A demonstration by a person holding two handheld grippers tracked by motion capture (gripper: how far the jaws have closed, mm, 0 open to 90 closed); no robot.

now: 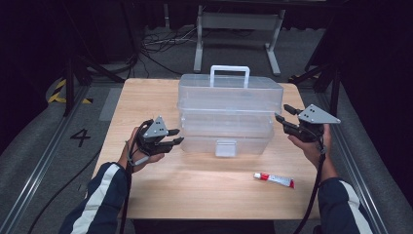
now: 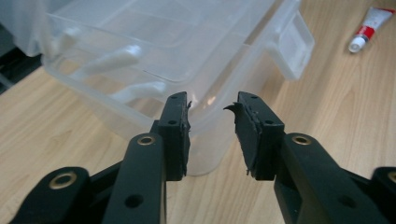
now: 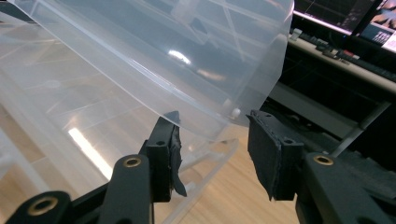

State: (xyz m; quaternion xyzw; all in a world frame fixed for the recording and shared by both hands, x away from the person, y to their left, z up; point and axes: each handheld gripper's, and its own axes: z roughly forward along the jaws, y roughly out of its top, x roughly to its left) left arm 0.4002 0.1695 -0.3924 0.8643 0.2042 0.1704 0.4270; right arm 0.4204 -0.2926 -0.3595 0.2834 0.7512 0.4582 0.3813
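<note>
Clear box (image 1: 229, 114) on table (image 1: 146, 97) — tongs (image 1: 171, 136) (image 1: 283, 115) flanking, parted

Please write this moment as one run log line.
scene: clear plastic box on table | left gripper: open, at box's left end | right gripper: open, at right end | tube: untouched

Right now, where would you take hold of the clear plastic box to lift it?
Probably by the white handle standing upright on the lid of the clear plastic box, coming from above: it is a narrow bar a gripper can close around, while the box walls look too wide and smooth.
</note>
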